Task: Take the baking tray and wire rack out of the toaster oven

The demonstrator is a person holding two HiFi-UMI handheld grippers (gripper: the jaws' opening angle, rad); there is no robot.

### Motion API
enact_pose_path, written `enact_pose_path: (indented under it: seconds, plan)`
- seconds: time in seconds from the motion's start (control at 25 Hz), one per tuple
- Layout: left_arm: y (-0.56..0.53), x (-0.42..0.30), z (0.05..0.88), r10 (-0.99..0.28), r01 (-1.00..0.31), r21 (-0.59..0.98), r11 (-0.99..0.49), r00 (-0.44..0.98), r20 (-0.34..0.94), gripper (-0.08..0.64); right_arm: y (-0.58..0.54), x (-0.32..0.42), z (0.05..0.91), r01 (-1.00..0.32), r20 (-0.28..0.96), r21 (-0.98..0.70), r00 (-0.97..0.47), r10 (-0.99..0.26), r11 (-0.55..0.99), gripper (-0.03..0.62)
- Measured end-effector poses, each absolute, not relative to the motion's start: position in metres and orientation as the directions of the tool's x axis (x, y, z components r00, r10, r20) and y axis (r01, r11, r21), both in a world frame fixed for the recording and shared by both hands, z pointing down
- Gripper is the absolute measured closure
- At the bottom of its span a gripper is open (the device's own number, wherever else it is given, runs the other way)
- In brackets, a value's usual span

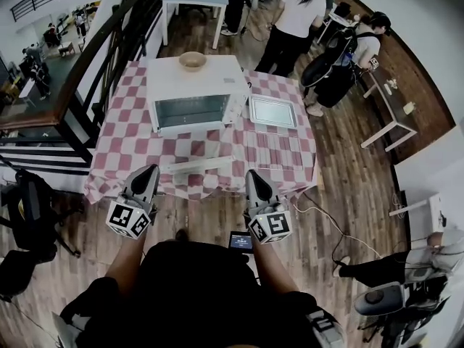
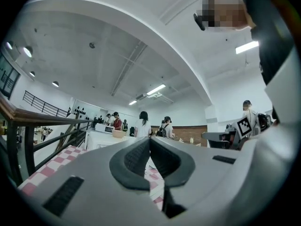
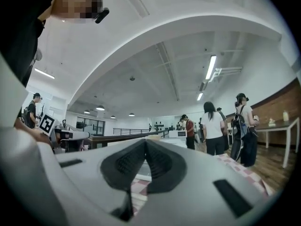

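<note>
Baking tray beside toaster oven: clear only from head view.

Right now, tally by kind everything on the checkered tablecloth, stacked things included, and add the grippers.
toaster oven: 1
bowl, on top of the oven: 1
baking tray: 1
grippers: 2 (left gripper, right gripper)
Total: 5
</note>
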State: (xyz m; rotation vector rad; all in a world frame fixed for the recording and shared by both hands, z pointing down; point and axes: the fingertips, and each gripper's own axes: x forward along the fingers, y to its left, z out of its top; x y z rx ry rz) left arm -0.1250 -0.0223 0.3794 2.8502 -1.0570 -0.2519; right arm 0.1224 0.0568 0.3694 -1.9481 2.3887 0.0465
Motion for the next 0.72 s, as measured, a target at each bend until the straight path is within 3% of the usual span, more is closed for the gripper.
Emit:
enact_pose_path:
  seconds: [0.4,0.56,0.72]
  plan:
    - [0.068,-0.083,0.415,-0.61,-0.594,0.173,-0.786,0.79,-0.063,0.565,0.174,0.175,0.398,-0.995,-0.031,-0.001,-0.101,-0.994,0.101,0.589]
    - [0.106,-0.076,0.426,-0.62,-0.597,0.225,-0.77,0.784,-0.039,0.565,0.207,0.186,0.413,-0.992,0.008,-0.064,-0.109,-0.994,0.108,0.589]
    - [0.153,-0.081,0.452,-0.615,-0.611,0.17,-0.773,0.787,0.033,0.565,0.242,0.188,0.433,-0.99,0.05,-0.067,-0.128,-0.99,0.125,0.589]
